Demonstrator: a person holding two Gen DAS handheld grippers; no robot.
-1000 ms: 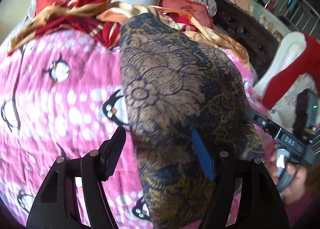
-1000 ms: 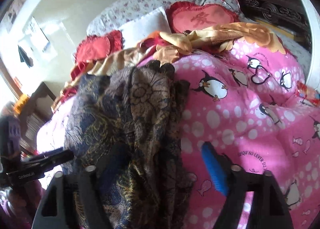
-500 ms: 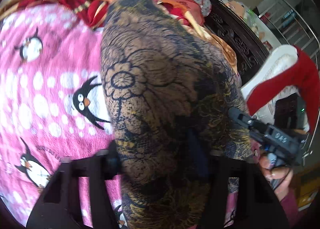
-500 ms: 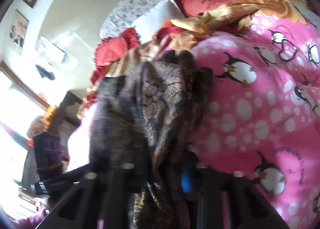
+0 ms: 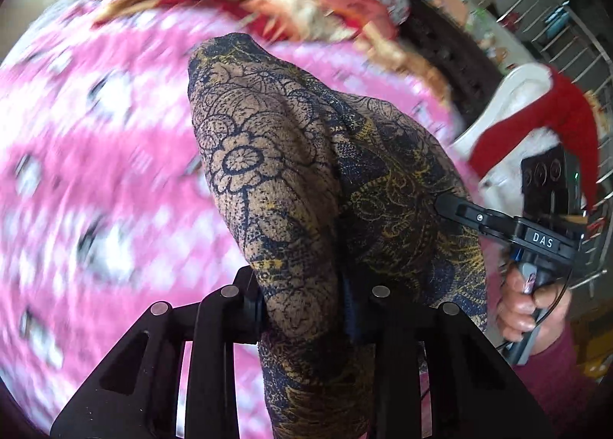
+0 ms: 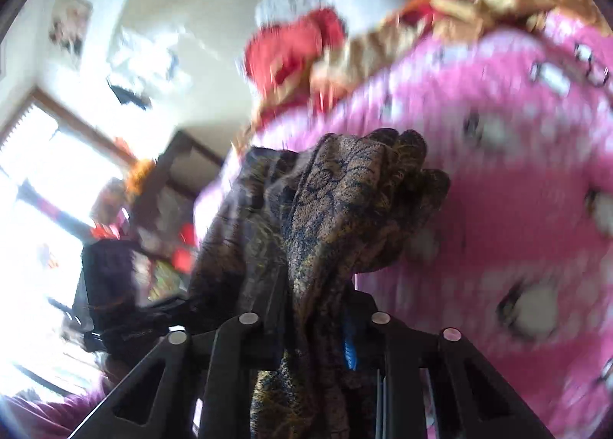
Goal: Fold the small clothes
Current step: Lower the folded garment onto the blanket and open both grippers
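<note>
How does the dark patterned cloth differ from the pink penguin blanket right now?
The cloth is dark navy and tan with a floral print; the blanket is bright pink with white dots and penguins. The cloth is bunched and lifted, pinched by both the left gripper and the right gripper; the blanket lies spread on the bed. The cloth looks sharp, the blanket blurred. Both are printed fabrics.

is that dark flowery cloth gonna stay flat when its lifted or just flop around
Probably floppy: the cloth bunches into soft ridges between the left tool and the right tool, both shut on it. It likely hangs limp, since its lower edge droops below each tool. It seems light and thin, folding easily; the weight is a guess.
</note>
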